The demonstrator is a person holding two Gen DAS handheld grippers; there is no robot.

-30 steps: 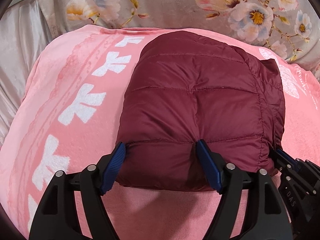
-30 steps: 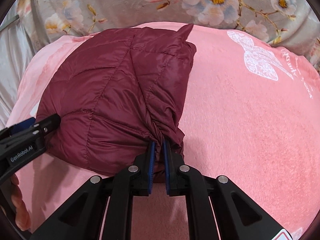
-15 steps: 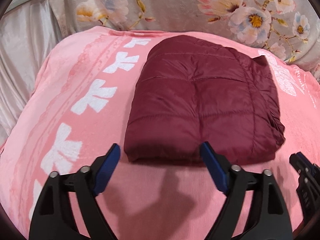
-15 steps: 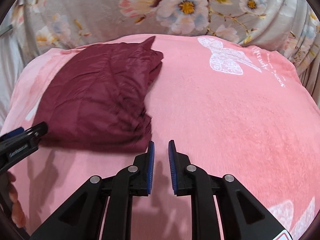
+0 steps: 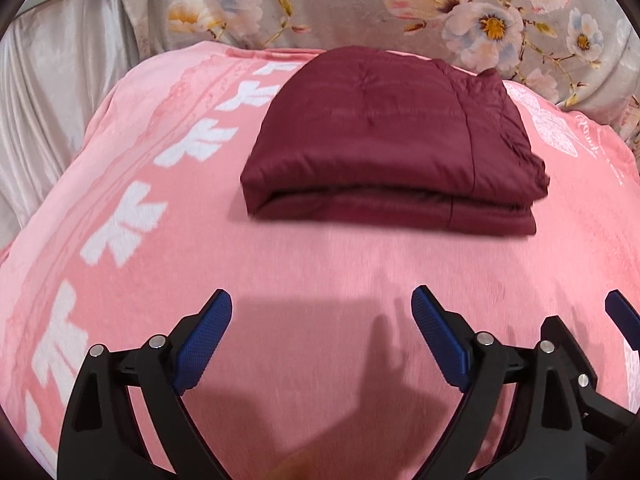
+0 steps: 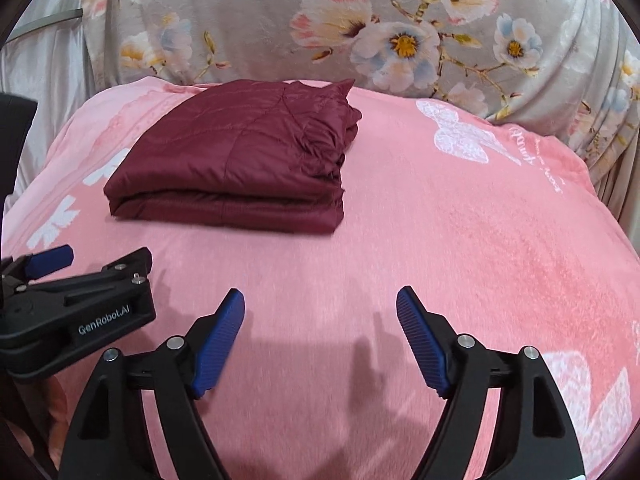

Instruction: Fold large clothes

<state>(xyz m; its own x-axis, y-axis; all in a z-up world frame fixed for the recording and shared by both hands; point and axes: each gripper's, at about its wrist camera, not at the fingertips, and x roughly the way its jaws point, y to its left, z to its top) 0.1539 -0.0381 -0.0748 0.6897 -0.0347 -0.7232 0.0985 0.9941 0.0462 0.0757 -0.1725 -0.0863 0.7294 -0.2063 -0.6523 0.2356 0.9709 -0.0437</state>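
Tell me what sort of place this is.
Probably a bedroom: a plush pink blanket covers what looks like a bed, a folded maroon quilted jacket lies on it, and floral fabric hangs behind.

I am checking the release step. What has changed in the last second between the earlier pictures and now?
Both tools drew back from the folded maroon jacket. The right tool let go of its edge and its jaws are opening, nothing between them. The left tool, already open, is opening wider. The jacket stayed folded on the pink blanket.
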